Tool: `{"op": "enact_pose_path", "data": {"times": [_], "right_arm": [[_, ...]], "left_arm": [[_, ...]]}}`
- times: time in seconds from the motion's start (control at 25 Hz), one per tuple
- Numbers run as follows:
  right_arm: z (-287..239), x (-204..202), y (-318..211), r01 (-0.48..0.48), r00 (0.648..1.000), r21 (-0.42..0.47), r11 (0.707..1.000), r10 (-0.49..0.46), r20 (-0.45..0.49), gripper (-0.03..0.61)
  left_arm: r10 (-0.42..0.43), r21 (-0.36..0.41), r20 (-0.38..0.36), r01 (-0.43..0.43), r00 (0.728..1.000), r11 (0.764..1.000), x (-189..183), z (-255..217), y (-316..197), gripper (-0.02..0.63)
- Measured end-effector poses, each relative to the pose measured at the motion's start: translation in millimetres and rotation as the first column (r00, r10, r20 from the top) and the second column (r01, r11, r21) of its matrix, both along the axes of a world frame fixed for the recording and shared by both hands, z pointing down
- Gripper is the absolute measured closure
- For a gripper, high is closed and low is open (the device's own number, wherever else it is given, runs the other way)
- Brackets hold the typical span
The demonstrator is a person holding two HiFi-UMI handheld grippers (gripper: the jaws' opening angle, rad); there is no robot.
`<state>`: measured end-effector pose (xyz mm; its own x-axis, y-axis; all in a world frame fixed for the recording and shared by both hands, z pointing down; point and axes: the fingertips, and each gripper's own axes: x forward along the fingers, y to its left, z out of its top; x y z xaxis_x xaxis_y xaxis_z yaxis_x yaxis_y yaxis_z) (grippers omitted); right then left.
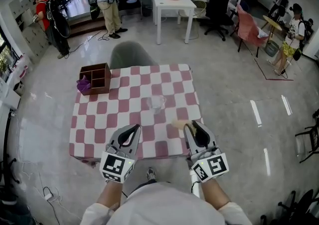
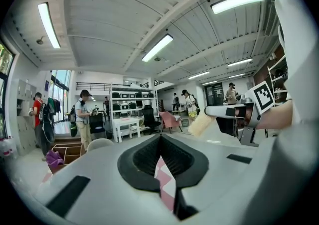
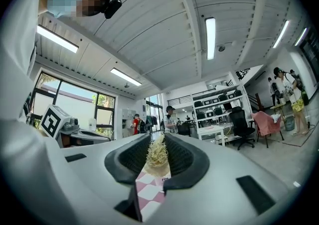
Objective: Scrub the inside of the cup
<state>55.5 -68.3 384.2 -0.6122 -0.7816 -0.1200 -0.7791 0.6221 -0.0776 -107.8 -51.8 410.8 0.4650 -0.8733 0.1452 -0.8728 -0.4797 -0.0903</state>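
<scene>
Left gripper [image 1: 134, 129], at the near table [image 1: 162, 144] edge: jaws fully together, nothing between them. Right gripper [image 1: 189, 128], level with it on the right: jaws clamped on a tan fibrous scrubber [image 3: 157, 155], whose end pokes out past the tips toward the left gripper. Cup [image 1: 156, 102]: clear, on the checked table, ahead of both grippers and between them, apart from each. Farther on, ahead-left of the left gripper: wooden box [image 1: 97, 75], with a purple cloth [image 1: 83, 85] at its left side.

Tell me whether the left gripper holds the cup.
No, the left gripper is shut and empty; the cup stands apart, ahead of it.
</scene>
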Motion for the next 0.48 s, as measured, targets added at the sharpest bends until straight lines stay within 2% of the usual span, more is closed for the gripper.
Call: {"op": "enact_pose_path", "data": {"times": [0.48], "right_arm": [[-2.5, -0.2, 5.6, -0.001, 1.000, 0.011, 1.000, 0.001, -0.018, 0.472]], "left_arm": [[-0.010, 0.013, 0.018, 0.010, 1.000, 1.000, 0.8, -2.0, 6.9, 0.582]]}}
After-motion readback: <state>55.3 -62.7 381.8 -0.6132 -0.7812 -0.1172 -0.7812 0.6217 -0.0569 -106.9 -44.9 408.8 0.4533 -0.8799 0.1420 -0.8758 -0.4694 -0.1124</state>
